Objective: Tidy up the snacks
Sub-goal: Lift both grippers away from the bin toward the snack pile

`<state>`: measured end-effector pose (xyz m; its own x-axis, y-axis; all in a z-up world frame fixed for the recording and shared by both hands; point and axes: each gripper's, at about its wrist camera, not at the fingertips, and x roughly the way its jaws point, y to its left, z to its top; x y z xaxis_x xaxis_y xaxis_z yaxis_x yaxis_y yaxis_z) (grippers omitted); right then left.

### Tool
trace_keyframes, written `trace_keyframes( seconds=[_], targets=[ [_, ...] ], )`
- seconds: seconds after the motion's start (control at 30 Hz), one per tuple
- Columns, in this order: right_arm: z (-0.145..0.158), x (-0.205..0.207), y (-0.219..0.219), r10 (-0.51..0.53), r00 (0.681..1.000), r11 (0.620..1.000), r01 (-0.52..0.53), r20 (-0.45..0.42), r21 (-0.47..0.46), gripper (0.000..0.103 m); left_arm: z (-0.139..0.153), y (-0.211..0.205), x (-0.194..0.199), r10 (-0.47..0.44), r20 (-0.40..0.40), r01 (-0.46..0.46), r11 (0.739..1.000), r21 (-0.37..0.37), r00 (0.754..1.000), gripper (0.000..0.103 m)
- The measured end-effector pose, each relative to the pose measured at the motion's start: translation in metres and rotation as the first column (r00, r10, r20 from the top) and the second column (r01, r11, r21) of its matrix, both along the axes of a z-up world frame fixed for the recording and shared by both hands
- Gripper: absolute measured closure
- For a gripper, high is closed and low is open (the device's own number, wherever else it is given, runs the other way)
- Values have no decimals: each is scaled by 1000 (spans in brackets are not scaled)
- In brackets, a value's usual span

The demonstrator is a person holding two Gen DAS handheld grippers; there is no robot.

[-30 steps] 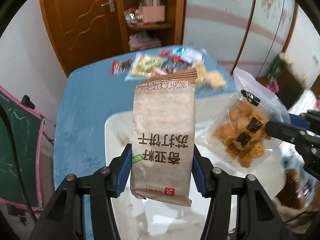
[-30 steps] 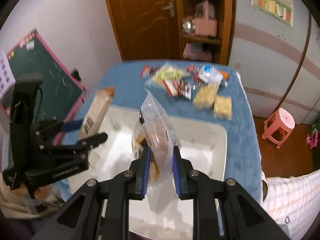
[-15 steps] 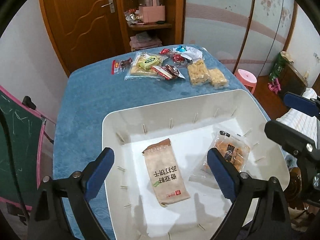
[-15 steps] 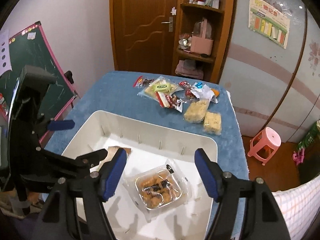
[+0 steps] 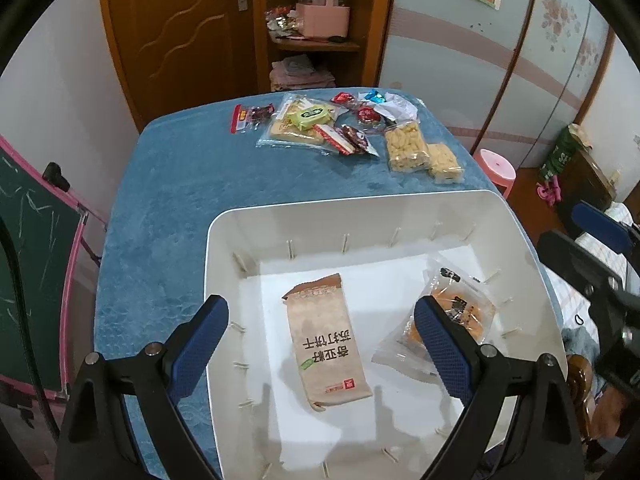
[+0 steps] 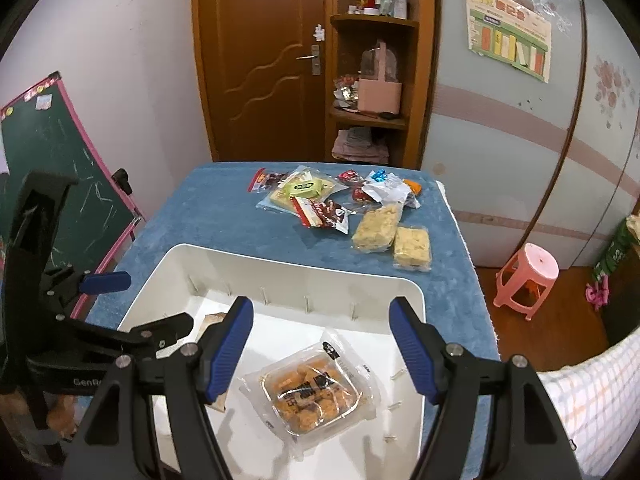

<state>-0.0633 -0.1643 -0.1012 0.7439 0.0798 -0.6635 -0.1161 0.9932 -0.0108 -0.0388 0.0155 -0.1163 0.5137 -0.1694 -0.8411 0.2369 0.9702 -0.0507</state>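
Both jaws apart, empty, above white bin (image 5: 224, 240); loose snack packets (image 6: 340, 208) beyond on blue cloth (image 5: 168, 184).

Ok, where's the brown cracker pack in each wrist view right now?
Left wrist: the cracker pack lies flat on the bin floor, centre of the picture, between the open claw tips.
Right wrist: only its corner shows at lower left, behind the claw's left finger.
Shared landmark: the clear pack of fried snacks lying to its right in the white bin.
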Motion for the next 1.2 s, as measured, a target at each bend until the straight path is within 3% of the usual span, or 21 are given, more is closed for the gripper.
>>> trace_keyframes(
  seconds=[0.13,0.43,0.57,0.7,0.97,1.07,1.2],
  targets=[
    [-3,0,6,27,1000,999,-27,0,-22,32,-2,0,2,12,-6,-12,1000,17,1000,9],
    [-9,4,2,58,998,998,-58,-15,26,32,-10,-4,9,0,-33,0,1000,18,999,9],
    [-12,6,0,67,998,997,-66,-19,39,32,-16,-13,13,-17,-53,19,999,47,998,18],
    [-16,12,-4,90,995,993,-87,-32,82,31,-17,-20,15,-42,-43,45,998,53,998,18],
    [-19,25,-15,64,997,995,-61,-32,85,30,2,-30,42,-44,9,43,996,82,999,18],
    [-13,37,-24,40,999,997,-37,-38,68,30,16,-36,57,-57,28,55,995,86,998,18],
    [3,63,-54,-27,998,993,33,-57,114,30,46,-51,81,-93,53,89,994,64,994,18]
  ],
)
